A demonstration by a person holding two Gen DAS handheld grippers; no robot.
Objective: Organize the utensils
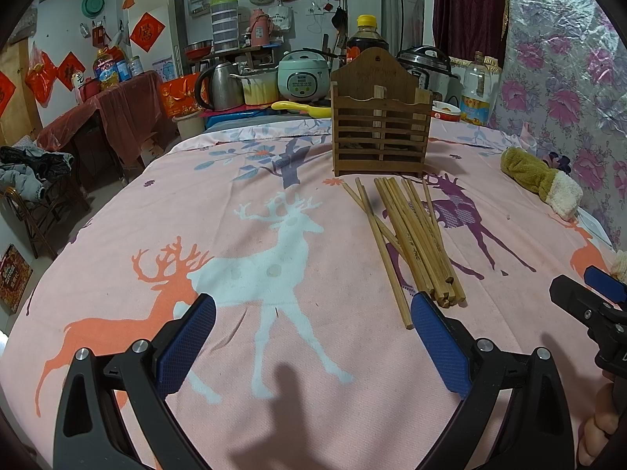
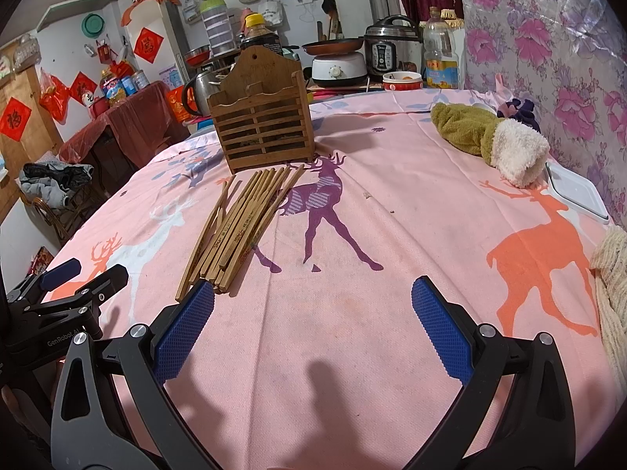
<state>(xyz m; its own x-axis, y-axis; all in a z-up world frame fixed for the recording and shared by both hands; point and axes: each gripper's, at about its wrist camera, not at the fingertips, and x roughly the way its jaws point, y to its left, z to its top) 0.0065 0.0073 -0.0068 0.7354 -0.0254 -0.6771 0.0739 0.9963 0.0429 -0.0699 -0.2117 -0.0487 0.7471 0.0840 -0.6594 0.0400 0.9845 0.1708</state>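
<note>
Left gripper (image 1: 312, 327) low over the pink deer tablecloth (image 1: 243, 235), fingers spread wide, nothing held. Right gripper (image 2: 312, 313) same pose, wide and empty, side by side with the left. Chopsticks (image 1: 411, 241) lie loose on the cloth between them, just before the upright wooden holder (image 1: 378, 123).

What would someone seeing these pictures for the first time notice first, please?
Probably the loose bundle of wooden chopsticks lying on the pink deer-print tablecloth, just in front of the slatted wooden holder standing upright behind them. Both grippers, left and right, hover open and empty above the cloth near the bundle's near end.
</note>
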